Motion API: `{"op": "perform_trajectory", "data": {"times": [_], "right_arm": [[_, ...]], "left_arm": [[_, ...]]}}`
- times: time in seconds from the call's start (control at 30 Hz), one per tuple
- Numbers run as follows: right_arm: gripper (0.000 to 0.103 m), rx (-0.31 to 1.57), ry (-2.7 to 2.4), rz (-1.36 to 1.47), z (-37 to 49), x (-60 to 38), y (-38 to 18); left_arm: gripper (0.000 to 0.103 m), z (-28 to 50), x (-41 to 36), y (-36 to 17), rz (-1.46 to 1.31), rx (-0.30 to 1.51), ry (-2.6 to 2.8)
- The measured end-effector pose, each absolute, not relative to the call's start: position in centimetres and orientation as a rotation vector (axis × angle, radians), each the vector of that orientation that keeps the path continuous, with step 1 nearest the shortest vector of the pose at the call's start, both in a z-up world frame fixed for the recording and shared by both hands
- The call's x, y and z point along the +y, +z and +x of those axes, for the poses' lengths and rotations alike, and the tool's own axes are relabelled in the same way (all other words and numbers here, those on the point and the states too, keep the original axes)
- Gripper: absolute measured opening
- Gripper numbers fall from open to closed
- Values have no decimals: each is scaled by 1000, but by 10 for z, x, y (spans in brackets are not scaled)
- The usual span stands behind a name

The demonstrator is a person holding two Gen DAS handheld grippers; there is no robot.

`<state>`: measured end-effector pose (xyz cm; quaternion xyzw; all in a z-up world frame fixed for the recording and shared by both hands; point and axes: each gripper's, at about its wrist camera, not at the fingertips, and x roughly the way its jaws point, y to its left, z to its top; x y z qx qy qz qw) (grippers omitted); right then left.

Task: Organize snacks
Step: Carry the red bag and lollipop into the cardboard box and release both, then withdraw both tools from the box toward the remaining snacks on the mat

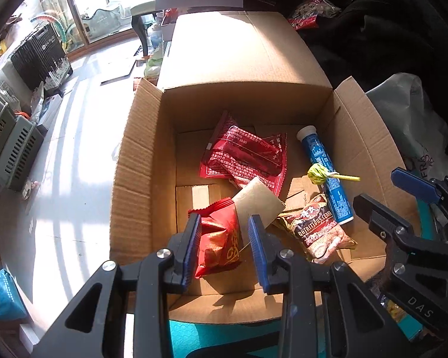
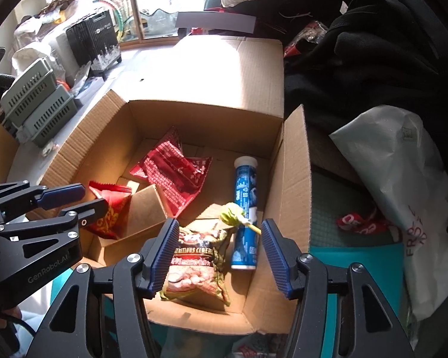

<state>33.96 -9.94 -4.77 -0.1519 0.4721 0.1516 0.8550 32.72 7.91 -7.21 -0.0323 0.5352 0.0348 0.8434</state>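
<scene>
Left wrist showed your left gripper (image 1: 225, 244) parted around the small red foil snack packet (image 1: 218, 238) inside the brown cardboard box (image 1: 134, 164), apparently releasing; your right gripper (image 2: 216, 253) was wide open, empty; withdraw next.

"NUTRITIOUS CEREAL" on the cereal packet (image 2: 194, 265); "GenRobot.AI" on the left gripper (image 2: 71, 198).

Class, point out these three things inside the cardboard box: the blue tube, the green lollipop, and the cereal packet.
blue tube (image 2: 244, 208), right wrist view, on the middle of its blue body.
green lollipop (image 1: 317, 174), left wrist view, on its wrapped head.
cereal packet (image 2: 194, 264), right wrist view, on its printed front.
</scene>
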Motion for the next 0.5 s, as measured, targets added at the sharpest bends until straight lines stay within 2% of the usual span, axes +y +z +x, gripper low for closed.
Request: {"op": "perform_trajectory", "data": {"times": [0.07,0.13,0.17,0.4,0.5], "right_arm": [[68,981,308,-323,336,-101,-43],[70,979,305,-315,334,-103,-38],[70,980,303,-310,333,-104,-35],[73,960,282,-275,322,-114,-13],[79,937,271,-273,316,-117,1]], "left_arm": [[40,327,80,-68,-64,1125,83],[58,326,80,-65,-66,1117,87],[61,325,80,-62,-70,1112,87],[62,314,76,-38,-59,1081,132],[62,305,73,-24,-42,1043,134]]}}
